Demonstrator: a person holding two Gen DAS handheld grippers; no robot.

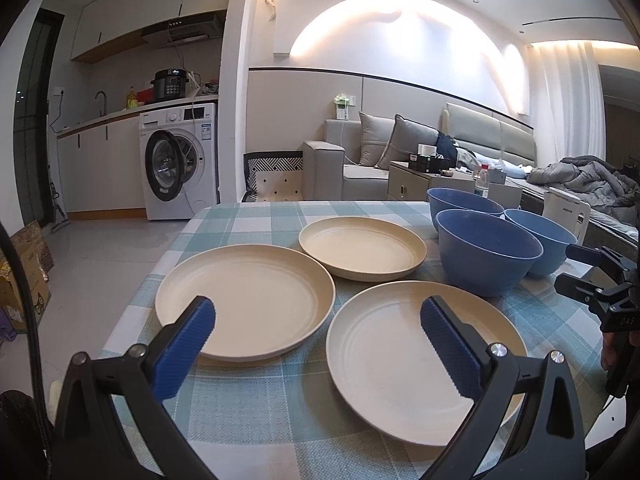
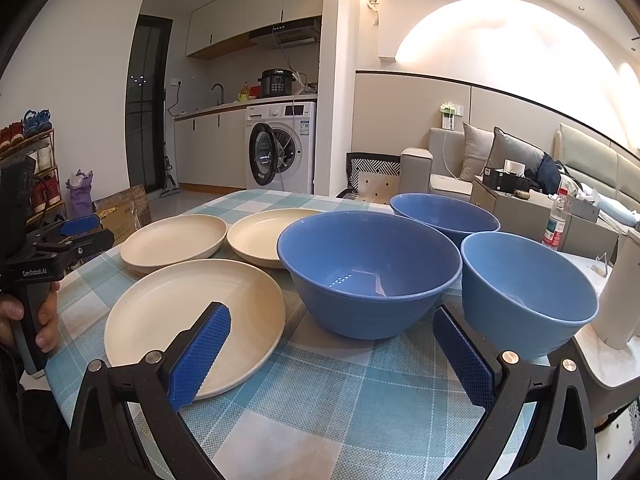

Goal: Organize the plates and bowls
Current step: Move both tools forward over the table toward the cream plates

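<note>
On the checked tablecloth (image 1: 248, 420), three cream plates and three blue bowls are sitting upright and unstacked. Nearest the left gripper (image 1: 318, 330), the near-right plate (image 1: 384, 364) and the near-left plate (image 1: 256, 300) are lying just beside each other, with the far plate (image 1: 360, 246) behind them. Both jaws of the left gripper are standing apart, gripping nothing. The right gripper (image 2: 332, 338) is likewise hovering with jaws apart before the largest bowl (image 2: 368, 268), flanked by the right bowl (image 2: 528, 292) and the far bowl (image 2: 444, 216).
</note>
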